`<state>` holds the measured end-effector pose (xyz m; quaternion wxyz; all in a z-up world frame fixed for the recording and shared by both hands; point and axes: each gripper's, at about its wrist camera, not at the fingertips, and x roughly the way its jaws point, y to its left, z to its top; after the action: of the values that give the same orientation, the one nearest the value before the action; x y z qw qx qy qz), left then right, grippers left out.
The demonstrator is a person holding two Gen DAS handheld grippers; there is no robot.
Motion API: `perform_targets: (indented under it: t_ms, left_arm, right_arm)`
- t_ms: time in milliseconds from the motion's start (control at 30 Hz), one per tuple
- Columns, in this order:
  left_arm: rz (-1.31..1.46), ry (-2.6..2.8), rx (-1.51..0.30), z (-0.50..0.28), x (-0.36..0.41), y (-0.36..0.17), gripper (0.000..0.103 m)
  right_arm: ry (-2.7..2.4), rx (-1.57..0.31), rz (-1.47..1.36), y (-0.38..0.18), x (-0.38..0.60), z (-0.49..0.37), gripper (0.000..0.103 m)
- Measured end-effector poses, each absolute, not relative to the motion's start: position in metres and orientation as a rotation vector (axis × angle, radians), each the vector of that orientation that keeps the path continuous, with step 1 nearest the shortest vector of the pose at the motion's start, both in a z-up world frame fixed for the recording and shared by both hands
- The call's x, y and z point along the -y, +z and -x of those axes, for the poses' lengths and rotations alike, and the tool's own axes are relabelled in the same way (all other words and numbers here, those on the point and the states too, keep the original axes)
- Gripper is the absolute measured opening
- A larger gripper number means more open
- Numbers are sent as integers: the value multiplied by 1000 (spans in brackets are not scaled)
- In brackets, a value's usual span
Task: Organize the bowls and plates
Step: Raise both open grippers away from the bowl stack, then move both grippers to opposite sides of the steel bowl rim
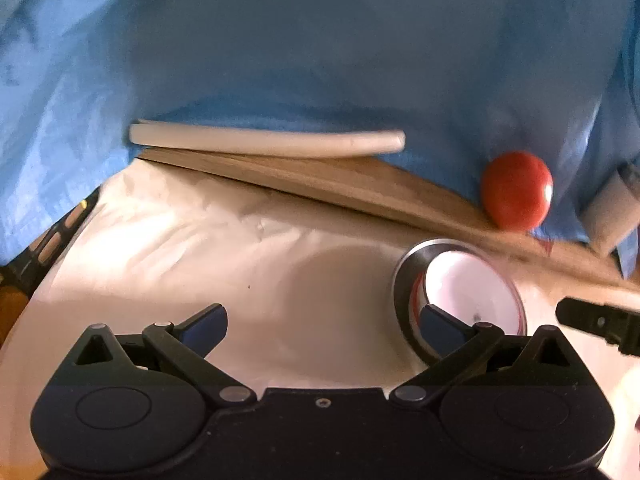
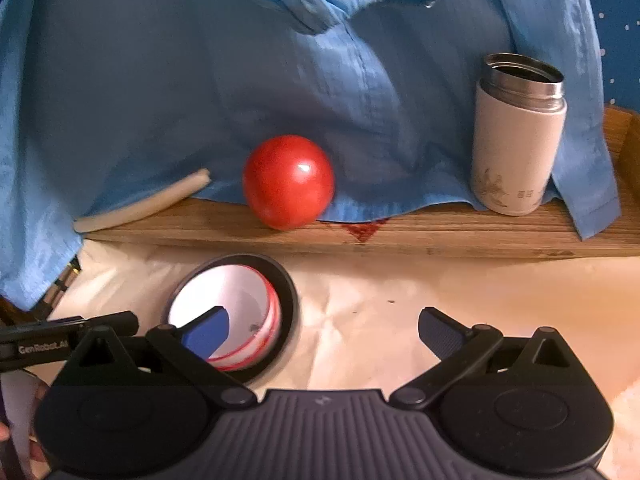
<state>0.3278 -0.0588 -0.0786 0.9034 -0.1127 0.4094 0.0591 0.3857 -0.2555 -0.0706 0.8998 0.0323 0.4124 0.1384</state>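
Observation:
A white bowl with red rings (image 2: 236, 312) sits inside a dark-rimmed plate (image 2: 289, 300) on the pale table cover; the same bowl (image 1: 476, 292) and plate (image 1: 404, 284) appear at the right of the left wrist view. My left gripper (image 1: 322, 328) is open over bare cover, its right fingertip in front of the bowl. My right gripper (image 2: 322, 330) is open too, its left fingertip in front of the bowl, nothing between the jaws. Each gripper's dark finger shows at the edge of the other's view.
A red tomato (image 2: 288, 182) rests on a wooden ledge (image 2: 440, 232) behind the plate, against blue cloth (image 2: 200, 80). A white steel-rimmed flask (image 2: 518, 136) stands at the right of the ledge. A white rod-like roll (image 1: 266, 142) lies along the ledge to the left.

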Motion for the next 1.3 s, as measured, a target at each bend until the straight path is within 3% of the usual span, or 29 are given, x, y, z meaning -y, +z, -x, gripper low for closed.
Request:
perform_targets:
  t_ms: [1300]
  left_arm:
    - [10,-26,-1059,-393,68,-106,102]
  right_arm:
    - [187,-1038,-22,-106,242,-409,103]
